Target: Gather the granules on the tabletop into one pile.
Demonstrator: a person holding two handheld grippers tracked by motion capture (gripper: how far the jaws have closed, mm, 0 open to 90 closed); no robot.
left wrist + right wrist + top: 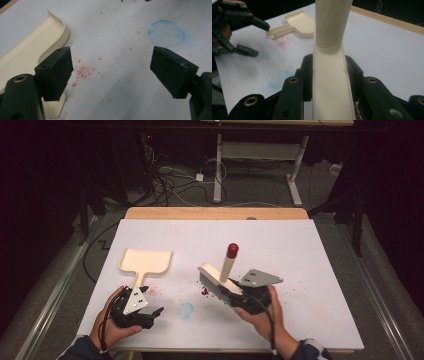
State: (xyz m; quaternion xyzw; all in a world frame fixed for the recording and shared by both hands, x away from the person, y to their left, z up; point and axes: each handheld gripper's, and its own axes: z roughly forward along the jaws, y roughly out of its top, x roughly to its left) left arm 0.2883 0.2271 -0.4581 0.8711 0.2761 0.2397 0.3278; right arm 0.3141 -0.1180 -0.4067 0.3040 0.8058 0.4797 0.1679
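On the white desk [300,250] the right gripper [239,296] is clamped on a cream brush [217,281], its jaws pressed against both sides of the brush's back; in the right gripper view the brush [332,82] runs straight up between the jaws and its round handle rises out of the top of the picture. In the high view the handle slants up and away from the person and ends in a red cap [232,251], while the bristles face the person's left and rest at or just above the desk, with a small dark red clump of crumbs [204,291] right beside them. A cream dustpan [146,262] lies flat to the left, well apart from the brush, its tray away from the person and its short handle pointing back toward the left gripper [146,306]. That gripper stands open with nothing between its jaws, held low over the desk just at the end of the dustpan's handle; in the left gripper view the dustpan [30,50] sits beside and partly behind the left-hand jaw, though whether the jaw touches it cannot be told. Fine red crumbs [82,71] are scattered on the desk between the open jaws, close to the dustpan. A faint blue ring [185,310] marks the desk between the two grippers, near the front edge. More specks of crumbs [295,282] dot the desk to the right of the brush.
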